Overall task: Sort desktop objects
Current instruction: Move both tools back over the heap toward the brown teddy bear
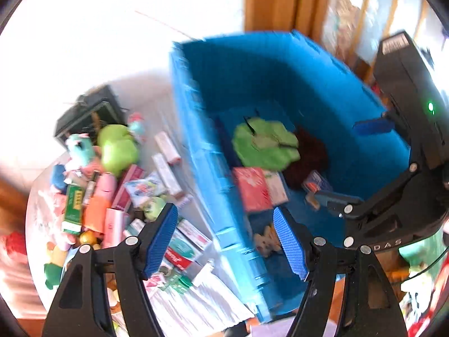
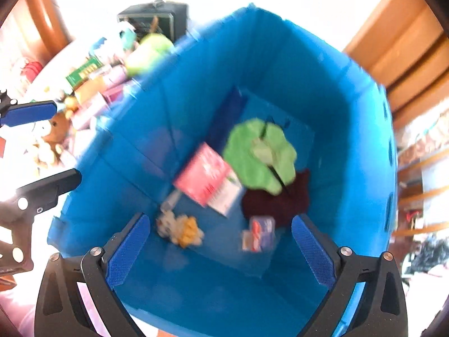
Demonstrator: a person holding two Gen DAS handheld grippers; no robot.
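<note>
A blue bin [image 1: 196,146] [image 2: 134,129] holds a green plush [image 1: 263,143] [image 2: 258,154], a pink box [image 1: 252,188] [image 2: 204,174], a dark red plush [image 1: 308,160] [image 2: 280,199], a small plush [image 2: 182,227] and a small packet [image 2: 259,234]. My left gripper [image 1: 227,241] is open and empty, straddling the bin's near wall. My right gripper [image 2: 221,252] is open and empty above the bin's inside; it also shows in the left wrist view [image 1: 348,163]. A pile of boxes, tubes and plush toys [image 1: 112,191] lies on the table left of the bin.
A black box [image 1: 89,112] [image 2: 157,16] stands behind the pile. A green plush [image 1: 118,146] lies at the pile's far end. Wooden furniture [image 2: 407,50] stands behind and right of the bin. Both views are blurred.
</note>
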